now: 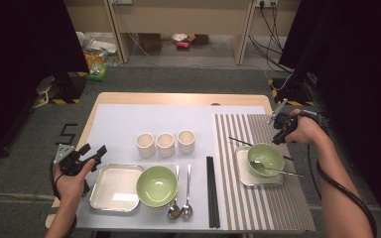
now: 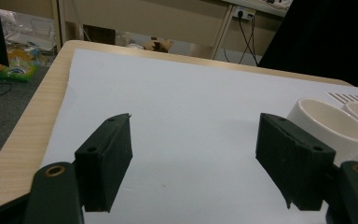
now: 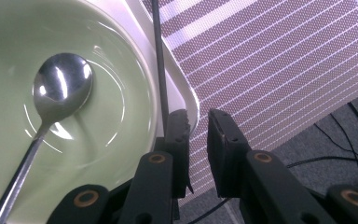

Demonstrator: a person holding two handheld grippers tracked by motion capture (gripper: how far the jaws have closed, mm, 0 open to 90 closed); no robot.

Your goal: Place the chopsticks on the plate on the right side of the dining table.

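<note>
Green glaze shows close up in the right gripper view: a bowl (image 3: 74, 93) with a spoon (image 3: 60, 88) lying in it, bowl-end up, on a white tray (image 3: 168, 70) over the striped mat (image 3: 270, 70). A black chopstick (image 3: 161, 70) runs along the tray's edge and passes just beside the left jaw of the right gripper (image 3: 198, 140). The jaws stand a narrow gap apart, and nothing shows between them; whether the left jaw touches the chopstick cannot be told.

The high view gives what that close view leaves out — the right gripper (image 1: 280, 130) hangs above the mat's far side, just beyond the bowl (image 1: 266, 157), and the chopstick (image 1: 240, 142) comes out from behind the bowl on both sides, while the spoon's handle (image 1: 283, 171) sticks out over the rim to the right.

The left gripper (image 2: 193, 163) is wide open and empty over bare white mat (image 2: 182, 93), with two cups (image 2: 326, 123) beside its right jaw. From above, that gripper (image 1: 87, 156) sits at the table's left edge — well apart from a second tray (image 1: 116, 187), a second green bowl (image 1: 157, 186), two spoons (image 1: 181, 208), a pair of chopsticks (image 1: 212, 191) and three cups (image 1: 165, 144).
</note>
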